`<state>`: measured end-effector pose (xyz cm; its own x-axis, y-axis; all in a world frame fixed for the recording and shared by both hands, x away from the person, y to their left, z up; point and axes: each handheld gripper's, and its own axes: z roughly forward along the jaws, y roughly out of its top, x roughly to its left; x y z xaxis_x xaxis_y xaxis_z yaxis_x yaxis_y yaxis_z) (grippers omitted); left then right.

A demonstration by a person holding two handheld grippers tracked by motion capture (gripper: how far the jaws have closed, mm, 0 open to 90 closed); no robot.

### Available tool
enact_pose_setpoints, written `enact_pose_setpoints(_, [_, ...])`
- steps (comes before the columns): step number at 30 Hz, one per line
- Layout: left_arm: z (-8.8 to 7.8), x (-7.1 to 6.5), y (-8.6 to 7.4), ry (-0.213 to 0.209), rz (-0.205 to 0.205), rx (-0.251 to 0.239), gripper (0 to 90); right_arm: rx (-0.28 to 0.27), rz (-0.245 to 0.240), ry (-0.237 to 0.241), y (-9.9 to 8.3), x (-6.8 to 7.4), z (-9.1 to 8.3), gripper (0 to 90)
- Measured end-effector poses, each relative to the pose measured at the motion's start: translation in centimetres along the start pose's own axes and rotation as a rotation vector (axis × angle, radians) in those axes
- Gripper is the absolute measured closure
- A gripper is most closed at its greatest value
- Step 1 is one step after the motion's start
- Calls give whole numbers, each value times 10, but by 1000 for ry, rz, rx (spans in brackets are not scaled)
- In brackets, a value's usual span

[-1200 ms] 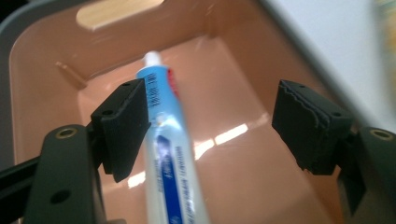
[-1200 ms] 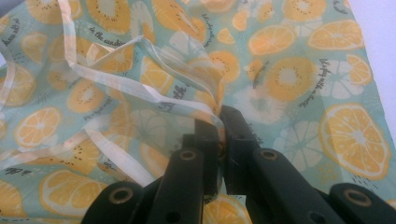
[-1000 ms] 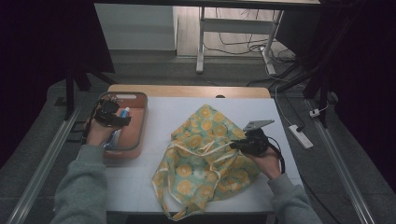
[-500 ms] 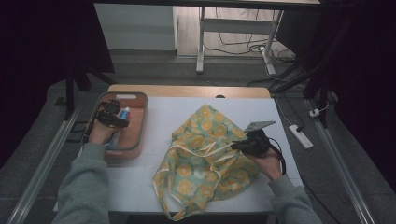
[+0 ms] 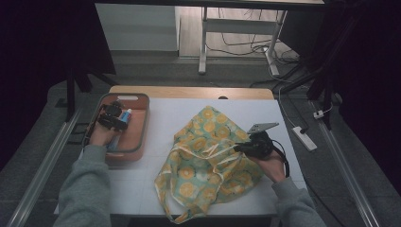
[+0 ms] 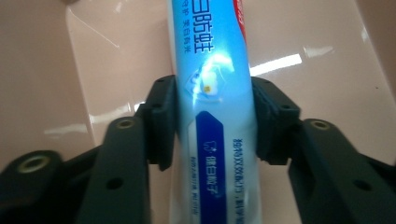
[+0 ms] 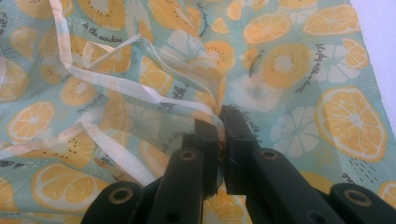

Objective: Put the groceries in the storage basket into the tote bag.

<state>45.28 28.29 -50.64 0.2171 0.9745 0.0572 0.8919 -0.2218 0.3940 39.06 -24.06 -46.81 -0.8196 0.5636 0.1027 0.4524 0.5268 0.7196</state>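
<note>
Item: toothpaste tube [image 6: 212, 93], blue and white with printed characters. Location: inside the salmon-pink tray [image 5: 142, 124] at the left end of the white table [image 5: 161, 111]. It is clamped across its body by the left gripper [image 6: 212, 123], both pads being pressed against the tube's sides; in the high view the left gripper [image 5: 112, 119] is seen over the tray, the tube [image 5: 124, 116] showing just beside it.

Item: fabric tote bag [image 5: 208, 156], pale green with an orange-slice print and cream handles, lying crumpled at the centre-right of the table. Its rim [image 7: 212, 109] is pinched by the right gripper [image 7: 219, 126], whose jaws are closed on a fold of cloth beside a cream handle strap [image 7: 116, 86]; the right gripper [image 5: 246, 146] is seen at the bag's right edge.

Change noted over the last second: the left gripper has been drawn slightly towards the tray's near-left part; the right gripper has stayed put on the bag. The tube is judged to be secured and ready for lifting, the bag's mouth being held for it. Transfer to the bag is not yet begun.
</note>
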Motion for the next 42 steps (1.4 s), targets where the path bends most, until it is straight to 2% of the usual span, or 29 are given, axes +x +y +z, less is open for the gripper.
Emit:
enact_pose_setpoints(9, [-3, 7, -2, -4, -28, -19, 701, -2, 2, -3, 0, 0, -1, 855])
enact_pose_setpoints(14, [-5, 10, -3, 4, -31, -30, 730, -3, 1, -3, 0, 0, -1, 855])
enact_pose_setpoints(17, [-11, 12, -3, 7, -37, -65, 735, -5, -4, -3, 0, 0, -2, 855])
enact_pose_setpoints(20, [-24, 15, -5, -10, -52, -126, 736, -7, -3, -4, 0, -1, -2, 855])
enact_pose_setpoints(24, [-47, 19, -8, -83, -76, -245, 738, -9, -3, -6, 1, 0, -3, 855])
enact_pose_setpoints(29, [-73, 19, -12, -169, -69, -370, 740, -8, -7, -5, 1, 1, -2, 855])
enact_pose_setpoints(32, [-85, 18, -13, -203, -72, -444, 742, -10, -4, -6, 1, 1, -3, 855])
enact_pose_setpoints(42, [-109, 12, -19, -340, -57, -564, 744, -14, -4, -8, 1, 0, -4, 855])
